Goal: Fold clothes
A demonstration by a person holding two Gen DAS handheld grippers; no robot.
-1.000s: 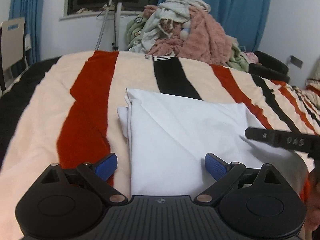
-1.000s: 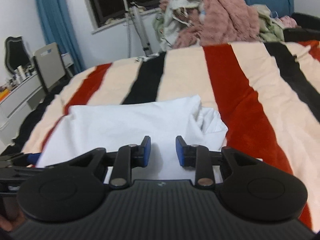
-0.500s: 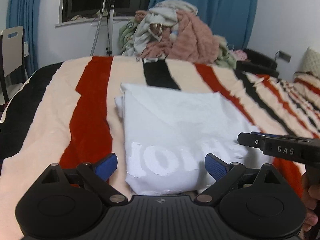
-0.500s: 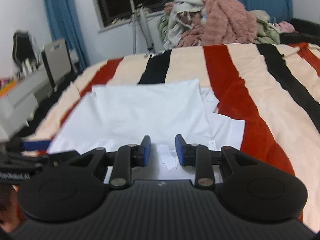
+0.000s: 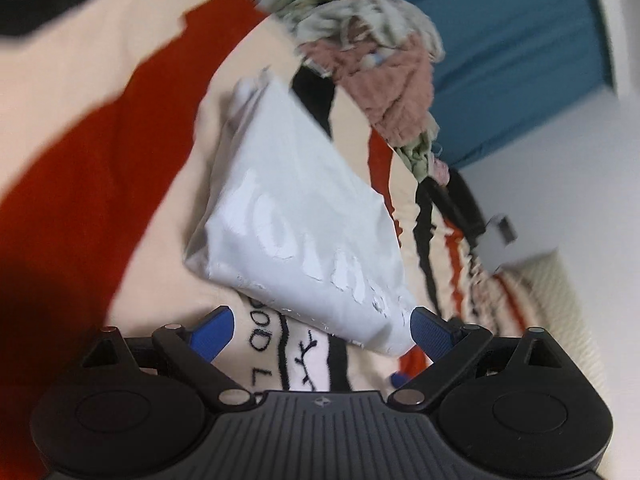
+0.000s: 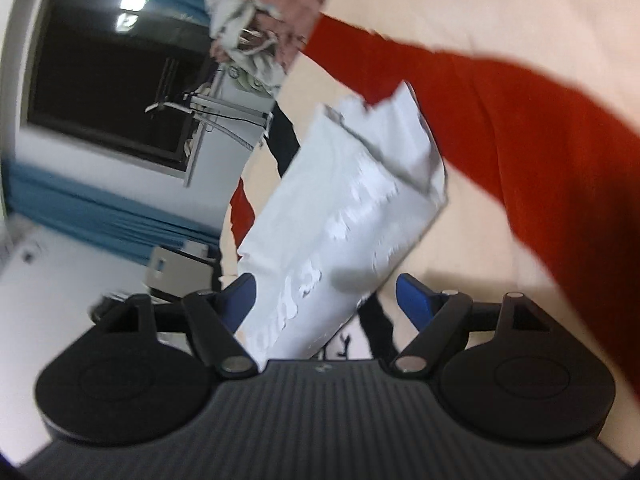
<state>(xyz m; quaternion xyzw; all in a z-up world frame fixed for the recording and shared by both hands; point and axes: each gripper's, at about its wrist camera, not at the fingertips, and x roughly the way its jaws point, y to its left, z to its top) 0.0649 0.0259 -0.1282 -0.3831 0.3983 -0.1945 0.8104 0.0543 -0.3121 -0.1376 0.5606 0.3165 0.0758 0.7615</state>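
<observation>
A white folded T-shirt (image 5: 296, 224) with pale printed letters lies on the striped blanket (image 5: 100, 152); it also shows in the right wrist view (image 6: 340, 216). My left gripper (image 5: 322, 330) is open, its blue pads wide apart at the shirt's near edge, holding nothing. My right gripper (image 6: 326, 298) is open too, with the shirt's near end lying between its spread fingers (image 6: 414, 300). Both views are strongly tilted and blurred.
A heap of unfolded clothes (image 5: 384, 76) sits at the far end of the bed, also seen in the right wrist view (image 6: 260, 12). Blue curtains (image 5: 520, 48), a dark window (image 6: 112, 68) and a chair (image 6: 176, 268) stand around the bed. A white patch with black embroidery (image 5: 288, 356) lies near me.
Both cameras have rolled sharply sideways. The right gripper has opened from nearly shut to wide. The shirt now lies closer to both grippers, with its printed letters showing.
</observation>
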